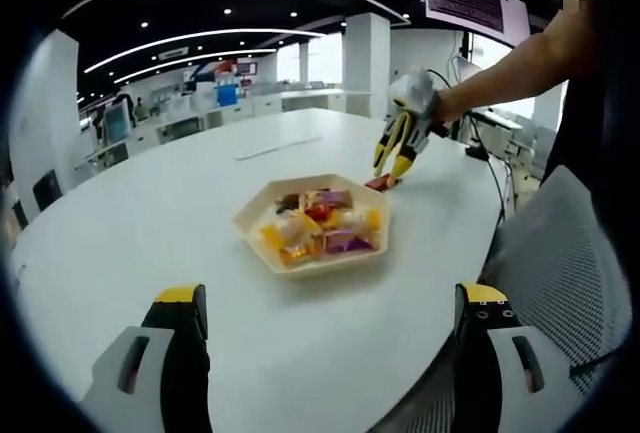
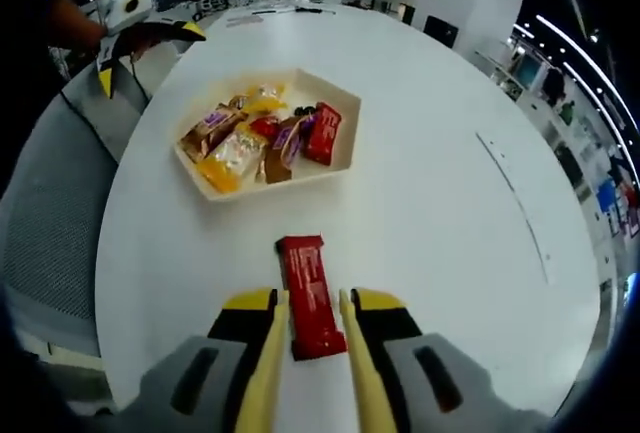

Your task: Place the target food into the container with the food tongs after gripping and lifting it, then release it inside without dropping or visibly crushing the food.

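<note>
Red snack bar (image 2: 308,291) lies lengthwise btwn right gripper (image 2: 311,328) jaws – closing on it, w/ tray (image 2: 340,168) straight ahead; left gripper (image 1: 330,308) spread open – idle.

Yellow-tipped black-and-grey hand-held gripper (image 2: 308,353)

The surface (image 2: 430,193) is plain white. On it the hexagonal tray (image 2: 345,118) is cream, holding wrapped snacks (image 2: 255,143) in yellow, orange, purple, brown and red. The snack bar (image 2: 308,293) lying apart from the tray is glossy red. The right gripper (image 2: 307,353) is grey and black with yellow tips and yellow tong blades; the left gripper (image 1: 330,328) is grey and black, yellow-capped. The mesh chair (image 1: 555,263) looks pale grey, perhaps speckled.
</note>
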